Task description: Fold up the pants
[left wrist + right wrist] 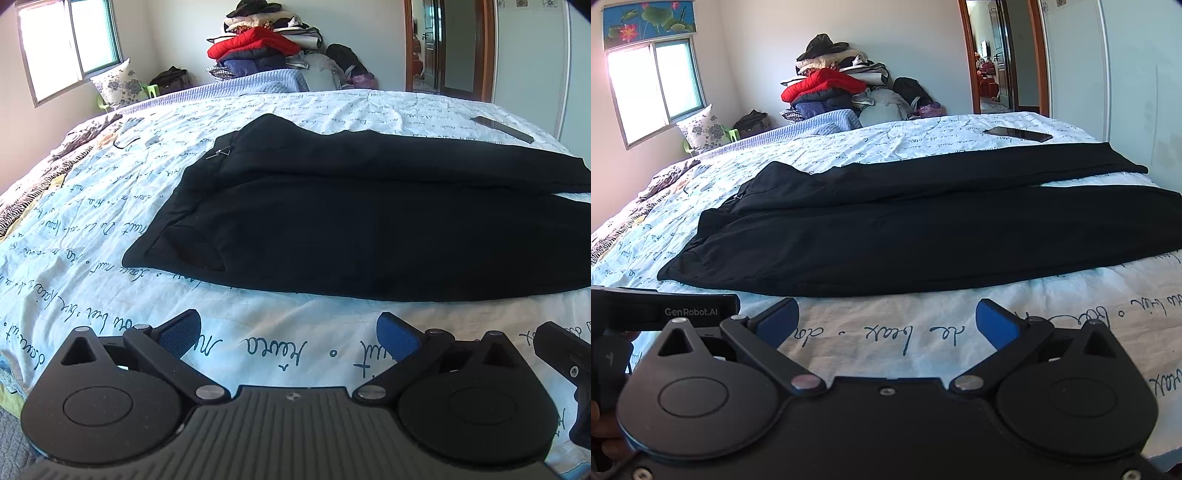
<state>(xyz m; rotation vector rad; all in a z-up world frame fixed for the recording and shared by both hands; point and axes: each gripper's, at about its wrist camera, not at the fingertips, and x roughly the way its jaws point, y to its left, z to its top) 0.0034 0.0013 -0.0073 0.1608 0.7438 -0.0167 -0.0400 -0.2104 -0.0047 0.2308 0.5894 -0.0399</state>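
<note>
Black fabric pants (923, 229) are lying flat across the white quilt with blue handwriting print (886, 339), legs running toward three o'clock (a gap showing between them). I am holding my left gripper (288, 334) and right gripper (886, 321) just short of the near hem, fingers spread apart, gripping nothing. A dark phone (1017, 133) is sitting at one o'clock.
</note>
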